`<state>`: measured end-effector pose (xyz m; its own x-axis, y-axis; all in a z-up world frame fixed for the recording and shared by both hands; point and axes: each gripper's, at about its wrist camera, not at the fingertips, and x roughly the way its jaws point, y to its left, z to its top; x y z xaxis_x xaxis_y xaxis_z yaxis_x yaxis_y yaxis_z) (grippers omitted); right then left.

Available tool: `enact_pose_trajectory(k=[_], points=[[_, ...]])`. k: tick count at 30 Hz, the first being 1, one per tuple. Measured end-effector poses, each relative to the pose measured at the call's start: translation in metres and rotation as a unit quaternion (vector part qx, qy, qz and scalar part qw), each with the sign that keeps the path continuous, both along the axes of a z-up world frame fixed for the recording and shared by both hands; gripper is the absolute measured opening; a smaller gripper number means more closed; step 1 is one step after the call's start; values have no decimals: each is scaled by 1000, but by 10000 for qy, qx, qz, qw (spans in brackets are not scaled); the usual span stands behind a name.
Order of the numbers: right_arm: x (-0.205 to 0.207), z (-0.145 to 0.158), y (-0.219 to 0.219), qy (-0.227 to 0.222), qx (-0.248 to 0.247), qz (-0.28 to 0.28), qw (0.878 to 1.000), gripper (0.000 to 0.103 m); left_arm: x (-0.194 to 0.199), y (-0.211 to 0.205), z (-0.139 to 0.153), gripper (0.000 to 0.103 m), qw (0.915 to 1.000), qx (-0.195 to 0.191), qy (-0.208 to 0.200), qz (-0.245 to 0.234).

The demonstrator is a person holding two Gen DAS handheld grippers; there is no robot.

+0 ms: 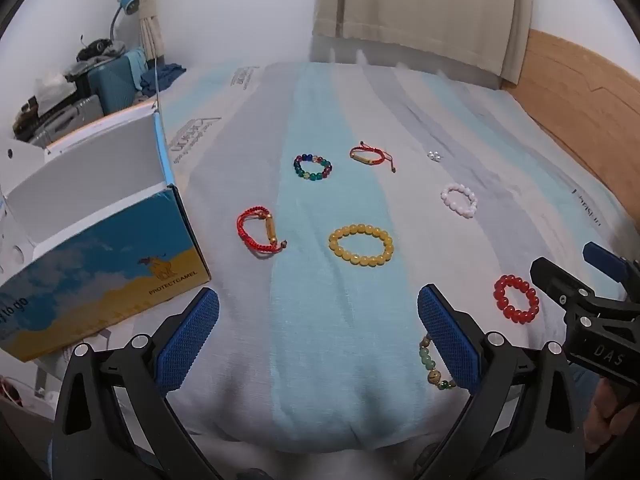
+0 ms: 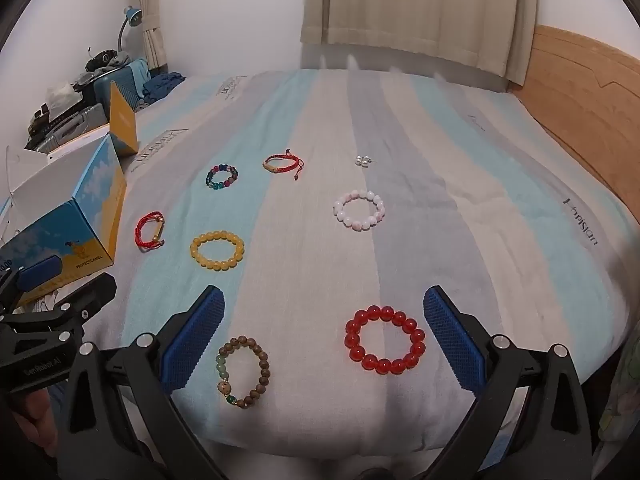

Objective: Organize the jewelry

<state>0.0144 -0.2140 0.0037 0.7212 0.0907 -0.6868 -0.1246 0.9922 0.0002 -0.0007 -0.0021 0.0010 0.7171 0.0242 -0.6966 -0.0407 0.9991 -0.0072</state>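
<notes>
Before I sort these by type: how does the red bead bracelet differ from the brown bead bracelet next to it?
The red bead bracelet is a single glossy red; the brown bead bracelet is mostly matte brown with some green beads and one patterned bead. The red one's beads look larger than the brown one's. The red one lies nearly round; the brown one is an elongated oval. Both lie flat on the striped bed cover, untouched.

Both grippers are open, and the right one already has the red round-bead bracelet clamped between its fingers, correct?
Not clamped. The right wrist view shows the right gripper open, with the red round-bead bracelet lying loose on the striped bedsheet. The left gripper is open too.
</notes>
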Motion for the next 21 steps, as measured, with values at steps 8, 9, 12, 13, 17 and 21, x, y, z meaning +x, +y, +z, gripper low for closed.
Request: enact_pose_trajectory(k=[8, 9, 12, 13, 17, 21], points=[[-2, 2, -2, 27, 105, 0, 9999, 96, -2, -3, -2, 97, 9999, -121, 54, -67], [-3, 3, -2, 34, 109, 2, 9999, 96, -2, -2, -3, 97, 9999, -137, 61, -75], [4, -1, 0, 39, 109, -4, 9999, 96, -2, -1, -5, 97, 9999, -122, 79, -80], [3, 0, 1, 33, 107, -10, 9999, 96, -1, 0, -5, 97, 9999, -121, 80, -82], [3, -1, -8, 68, 148, -19, 9999, 96, 0, -7, -7, 97, 9999, -17, 90, -86], [2, -6, -11, 89, 161, -10, 9998, 96, -2, -10, -7, 97, 9999, -27, 76, -110]])
